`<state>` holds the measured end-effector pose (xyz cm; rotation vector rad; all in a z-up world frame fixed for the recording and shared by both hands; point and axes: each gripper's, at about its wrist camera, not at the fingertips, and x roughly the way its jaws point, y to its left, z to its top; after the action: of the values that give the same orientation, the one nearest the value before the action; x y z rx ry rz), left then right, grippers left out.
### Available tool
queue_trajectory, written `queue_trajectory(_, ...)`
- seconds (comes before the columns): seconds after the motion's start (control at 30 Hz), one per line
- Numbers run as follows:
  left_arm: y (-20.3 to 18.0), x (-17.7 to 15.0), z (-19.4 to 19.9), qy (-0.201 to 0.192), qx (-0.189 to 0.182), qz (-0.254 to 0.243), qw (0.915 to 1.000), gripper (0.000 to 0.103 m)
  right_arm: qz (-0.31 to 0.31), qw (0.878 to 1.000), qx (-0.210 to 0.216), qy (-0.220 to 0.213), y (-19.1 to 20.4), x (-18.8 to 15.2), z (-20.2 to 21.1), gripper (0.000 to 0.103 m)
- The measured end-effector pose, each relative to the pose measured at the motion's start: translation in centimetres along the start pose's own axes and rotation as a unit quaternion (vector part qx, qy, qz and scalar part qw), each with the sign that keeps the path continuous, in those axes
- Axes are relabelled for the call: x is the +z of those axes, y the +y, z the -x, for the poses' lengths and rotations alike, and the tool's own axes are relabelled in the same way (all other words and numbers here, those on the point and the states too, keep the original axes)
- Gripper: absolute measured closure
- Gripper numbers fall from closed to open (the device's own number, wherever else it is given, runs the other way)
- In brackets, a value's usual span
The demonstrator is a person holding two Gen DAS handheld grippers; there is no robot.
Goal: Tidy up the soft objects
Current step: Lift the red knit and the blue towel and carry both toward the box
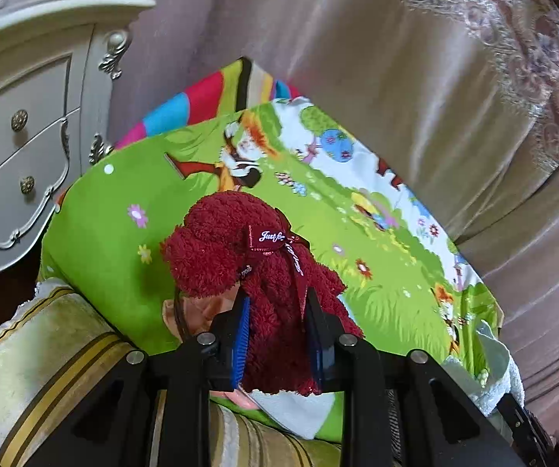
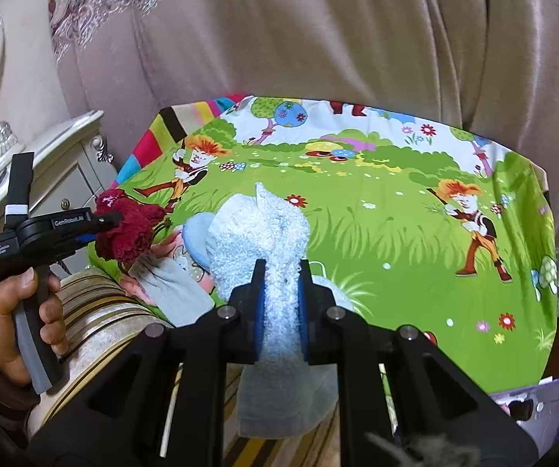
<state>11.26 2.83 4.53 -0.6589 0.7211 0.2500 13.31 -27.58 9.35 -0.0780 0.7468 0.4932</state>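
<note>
Two fluffy socks are lifted over the cartoon-printed cloth (image 2: 376, 233): one dark red sock (image 1: 263, 272) pinched by the left gripper (image 1: 277, 327), one pale blue sock (image 2: 267, 241) squeezed in the right gripper (image 2: 281, 292). Both grippers tilt downward; one hand (image 2: 14, 319) clasps the left handle.

Dresser (image 1: 26, 144) cut off at left edge, ribbon lettering (image 1: 273, 237) partly unreadable, red sock's (image 1: 279, 334) lower end hidden behind fingers (image 1: 320, 334)
</note>
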Motion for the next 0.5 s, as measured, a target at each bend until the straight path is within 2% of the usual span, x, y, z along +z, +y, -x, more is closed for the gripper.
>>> queue_trajectory(0.5,-5.1,-3.3,3.1,0.009,-0.064,-0.051,0.9966,0.076,-0.042,0.998,-0.045,-0.025,-4.5,-2.6,6.2,0.086)
